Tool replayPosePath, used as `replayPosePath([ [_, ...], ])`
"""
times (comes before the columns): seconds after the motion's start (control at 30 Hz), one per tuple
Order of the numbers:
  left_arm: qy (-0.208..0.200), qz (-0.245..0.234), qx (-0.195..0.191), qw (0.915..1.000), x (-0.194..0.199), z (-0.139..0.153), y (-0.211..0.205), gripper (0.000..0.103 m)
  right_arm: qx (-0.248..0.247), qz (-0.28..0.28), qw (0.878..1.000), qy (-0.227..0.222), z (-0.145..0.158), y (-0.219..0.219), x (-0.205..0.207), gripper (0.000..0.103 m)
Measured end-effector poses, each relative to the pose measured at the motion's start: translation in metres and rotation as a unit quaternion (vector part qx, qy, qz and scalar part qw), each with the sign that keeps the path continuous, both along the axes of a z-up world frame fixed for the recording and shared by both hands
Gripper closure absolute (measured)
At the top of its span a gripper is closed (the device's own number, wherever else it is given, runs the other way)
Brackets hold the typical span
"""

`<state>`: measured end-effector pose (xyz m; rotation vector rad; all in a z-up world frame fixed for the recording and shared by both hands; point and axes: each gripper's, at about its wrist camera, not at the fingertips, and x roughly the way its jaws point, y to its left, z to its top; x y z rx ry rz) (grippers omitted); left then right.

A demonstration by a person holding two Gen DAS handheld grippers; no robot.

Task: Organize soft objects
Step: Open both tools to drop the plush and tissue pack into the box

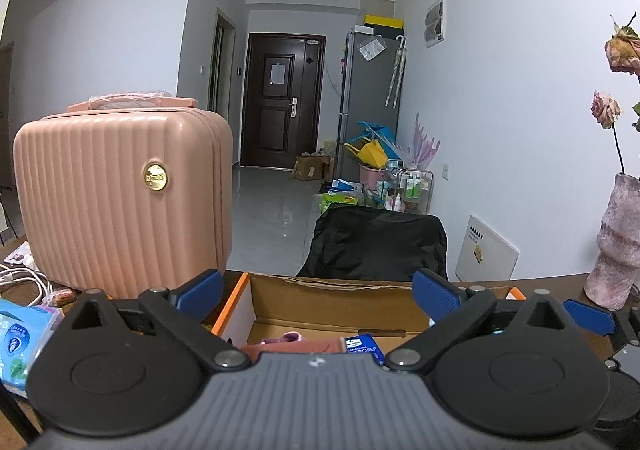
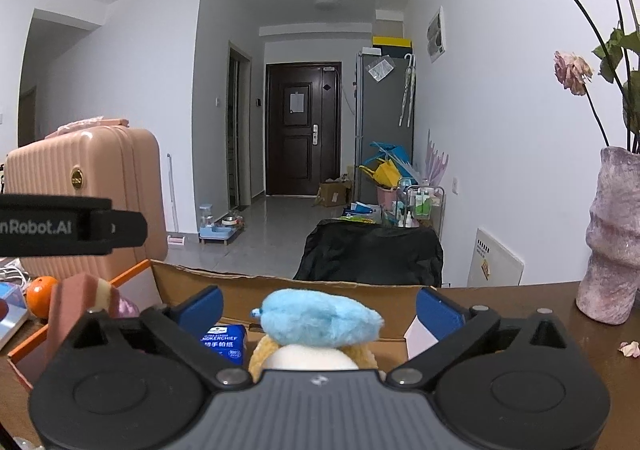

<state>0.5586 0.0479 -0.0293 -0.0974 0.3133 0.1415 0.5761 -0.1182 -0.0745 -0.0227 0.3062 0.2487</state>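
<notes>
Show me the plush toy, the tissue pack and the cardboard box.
plush toy [image 2: 320,316]: right wrist view, on its blue fuzzy cap.
tissue pack [image 2: 224,342]: right wrist view, on its blue printed front.
cardboard box [image 1: 332,296]: left wrist view, on the inner face of its far wall.

I see a pink ribbed hard-shell suitcase [image 1: 120,198] w/ gold round badge, brown cardboard box [image 2: 280,290] w/ orange edge, sky-blue fuzzy plush toy [image 2: 320,318], mottled pink ceramic vase [image 2: 612,242].
</notes>
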Motion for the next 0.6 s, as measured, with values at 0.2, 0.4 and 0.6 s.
replayPosePath([
  [0.2, -0.006, 0.004, 0.005, 1.0, -0.013, 0.001, 0.003, 0.0, -0.003, -0.004, 1.0, -0.002, 0.0, -0.005, -0.008, 0.0],
  [0.4, -0.009, 0.004, 0.011, 0.9999, -0.026, 0.001, 0.003, 0.0, -0.004, -0.004, 1.0, -0.002, 0.0, -0.009, -0.016, 0.0],
  [0.6, -0.014, 0.003, 0.012, 0.9998, -0.041, 0.002, 0.002, 0.0, -0.008, -0.004, 1.0, -0.004, 0.001, -0.014, -0.032, 0.0],
])
